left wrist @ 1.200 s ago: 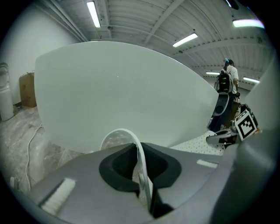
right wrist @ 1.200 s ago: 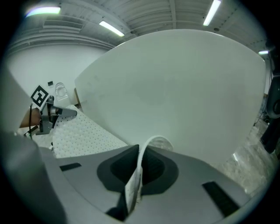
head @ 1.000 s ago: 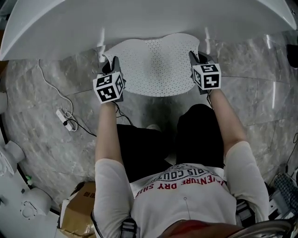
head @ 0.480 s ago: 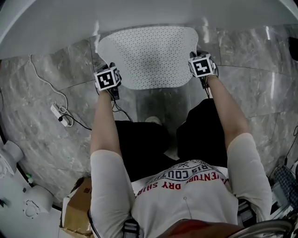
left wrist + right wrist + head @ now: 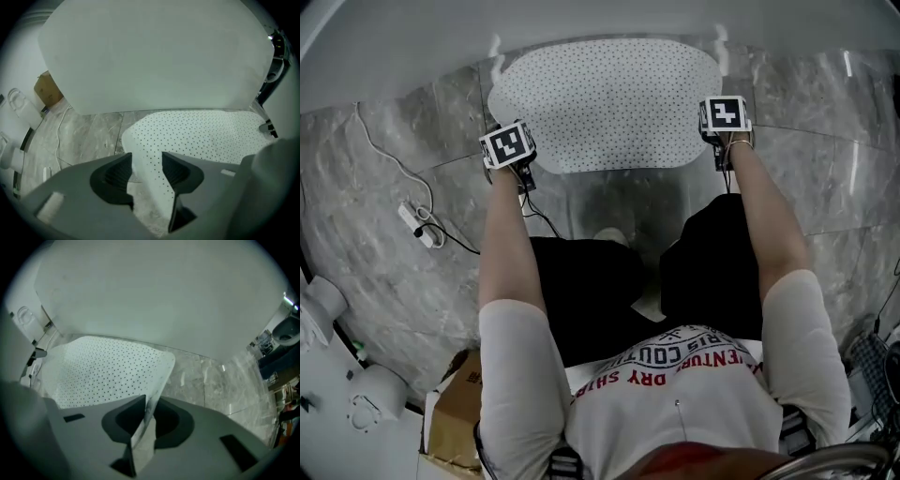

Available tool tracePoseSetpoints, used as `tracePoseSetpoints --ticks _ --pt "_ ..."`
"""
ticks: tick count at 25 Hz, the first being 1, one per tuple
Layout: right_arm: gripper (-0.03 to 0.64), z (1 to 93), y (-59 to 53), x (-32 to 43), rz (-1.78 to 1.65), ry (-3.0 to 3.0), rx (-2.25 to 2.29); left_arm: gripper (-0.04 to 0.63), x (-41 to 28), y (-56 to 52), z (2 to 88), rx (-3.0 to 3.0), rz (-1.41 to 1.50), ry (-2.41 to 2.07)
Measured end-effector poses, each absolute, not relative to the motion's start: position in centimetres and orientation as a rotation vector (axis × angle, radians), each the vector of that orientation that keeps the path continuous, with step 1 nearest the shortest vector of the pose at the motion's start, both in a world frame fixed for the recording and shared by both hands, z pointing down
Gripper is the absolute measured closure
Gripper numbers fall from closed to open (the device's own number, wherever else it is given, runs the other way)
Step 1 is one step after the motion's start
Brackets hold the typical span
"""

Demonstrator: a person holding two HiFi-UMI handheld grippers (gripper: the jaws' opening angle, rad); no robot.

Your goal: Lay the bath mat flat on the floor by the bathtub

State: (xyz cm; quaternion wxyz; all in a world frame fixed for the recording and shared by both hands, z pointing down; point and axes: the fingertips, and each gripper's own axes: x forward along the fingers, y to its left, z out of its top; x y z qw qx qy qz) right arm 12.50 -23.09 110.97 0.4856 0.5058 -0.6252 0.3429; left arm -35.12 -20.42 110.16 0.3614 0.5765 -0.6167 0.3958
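Observation:
The white bath mat, dotted with small holes, lies spread on the grey marble floor right against the white bathtub. My left gripper is at the mat's near left corner. Its jaws have just been opening and stand apart in the left gripper view, where the left gripper has the mat's edge loose between the pads. My right gripper is at the near right corner; in the right gripper view the right gripper is shut on the mat's edge.
A power strip with its cable lies on the floor to the left. A cardboard box and white fixtures stand at the lower left. The person's legs are just behind the mat. Dark fittings stand far right.
The mat has come down from a raised, curved shape to lie flat by the tub. Both grippers have sunk toward the floor, now at its near corners.

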Motion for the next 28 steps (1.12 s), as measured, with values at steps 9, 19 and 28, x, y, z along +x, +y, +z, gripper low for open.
tracePoseSetpoints --ticks 9,19,28 --pt "0.313 110.3 -24.5 14.0 0.799 -1.496 1.298 0.273 -35.2 -21.4 110.0 1.44 0.89 -1.624" --pt "0.525 105.4 -26.8 8.7 0.711 -1.832 1.282 0.583 -30.1 -25.8 105.8 1.625 0.82 -1.622" --pt "0.607 98.0 -26.2 5.2 0.758 -2.044 1.443 0.584 -22.2 -27.8 95.7 1.985 0.543 -1.568"
